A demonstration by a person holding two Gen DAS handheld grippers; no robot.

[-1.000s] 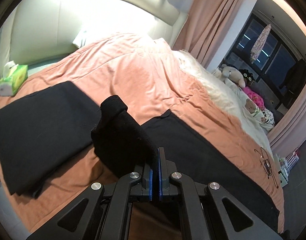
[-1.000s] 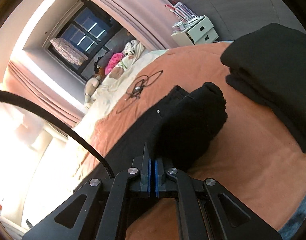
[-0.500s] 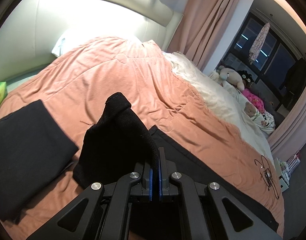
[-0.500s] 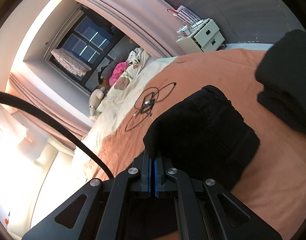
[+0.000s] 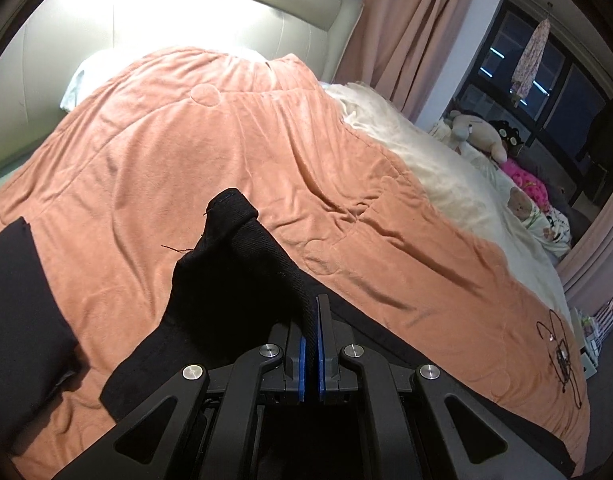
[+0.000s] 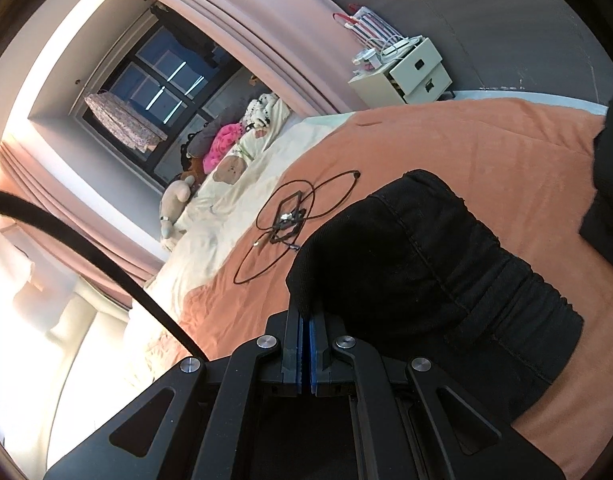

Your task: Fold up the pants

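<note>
Black pants (image 5: pixel 234 292) lie on an orange blanket (image 5: pixel 226 140) on a bed. My left gripper (image 5: pixel 311 320) is shut on a bunched hem end of the pants, which stands up in front of the fingers. My right gripper (image 6: pixel 306 322) is shut on the waistband end of the pants (image 6: pixel 426 264), lifted above the blanket (image 6: pixel 486 148); the elastic waistband shows to the right. The rest of the pants runs low under both grippers and is partly hidden.
Another folded black garment (image 5: pixel 18 312) lies at the left, and its edge shows in the right wrist view (image 6: pixel 610 184). A black cable (image 6: pixel 294 216) lies on the blanket. Stuffed toys (image 5: pixel 478 136) and a cream sheet (image 5: pixel 446 184) sit at the far side. A white nightstand (image 6: pixel 406 76) stands beyond the bed.
Both grippers have moved away from the folded black garment, carrying the pants ends along. The folded garment has slid toward the frame edges in both views.
</note>
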